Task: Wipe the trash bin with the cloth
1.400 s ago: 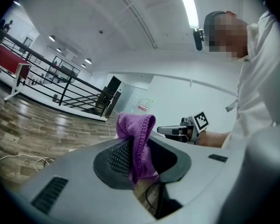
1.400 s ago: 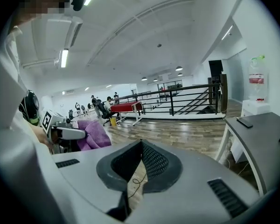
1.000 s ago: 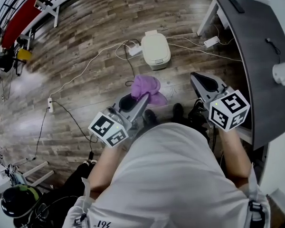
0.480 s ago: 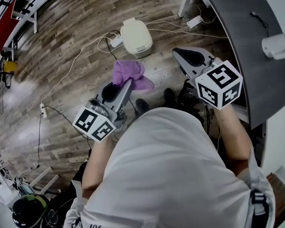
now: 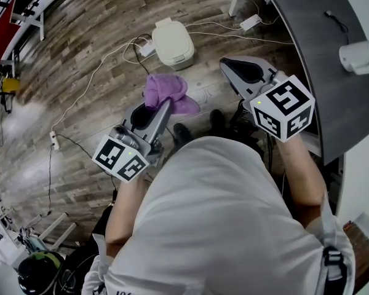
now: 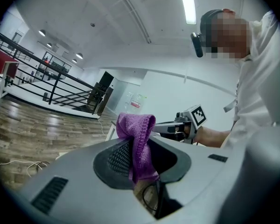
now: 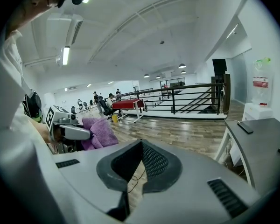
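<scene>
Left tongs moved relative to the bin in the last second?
No, not noticeably. Left tongs with the purple cloth hang the same gap short of the white trash bin; only the view shifted.

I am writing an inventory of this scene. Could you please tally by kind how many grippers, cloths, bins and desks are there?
Grippers: 2, the left gripper and the right gripper
Purple cloth: 1
Bin: 1
Desk: 1
Total: 5
</scene>
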Demonstrator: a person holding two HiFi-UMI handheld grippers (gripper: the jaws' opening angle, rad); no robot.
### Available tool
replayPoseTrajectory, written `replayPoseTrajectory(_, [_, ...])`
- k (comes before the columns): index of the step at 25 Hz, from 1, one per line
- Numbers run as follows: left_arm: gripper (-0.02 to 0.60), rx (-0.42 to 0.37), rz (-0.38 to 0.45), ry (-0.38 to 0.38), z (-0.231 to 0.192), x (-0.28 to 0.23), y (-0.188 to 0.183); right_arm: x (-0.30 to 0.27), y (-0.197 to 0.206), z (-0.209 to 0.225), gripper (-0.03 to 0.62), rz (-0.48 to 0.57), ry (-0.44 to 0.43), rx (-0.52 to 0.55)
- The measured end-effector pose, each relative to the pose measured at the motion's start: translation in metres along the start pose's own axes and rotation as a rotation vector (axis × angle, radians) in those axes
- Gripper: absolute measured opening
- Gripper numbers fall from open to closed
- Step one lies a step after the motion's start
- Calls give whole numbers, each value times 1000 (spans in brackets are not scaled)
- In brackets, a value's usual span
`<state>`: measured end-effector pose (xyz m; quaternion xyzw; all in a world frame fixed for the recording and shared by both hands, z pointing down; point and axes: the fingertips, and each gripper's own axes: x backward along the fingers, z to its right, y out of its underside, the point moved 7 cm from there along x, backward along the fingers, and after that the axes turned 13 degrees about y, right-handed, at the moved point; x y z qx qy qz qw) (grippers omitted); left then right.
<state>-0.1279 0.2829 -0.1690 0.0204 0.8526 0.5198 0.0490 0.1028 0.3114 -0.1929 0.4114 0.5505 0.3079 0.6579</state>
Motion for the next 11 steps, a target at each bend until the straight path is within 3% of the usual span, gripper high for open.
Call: replayPoseTrajectory(11, [89, -10, 2, 23, 0, -13, -4, -3, 3, 4, 8, 27, 22, 21])
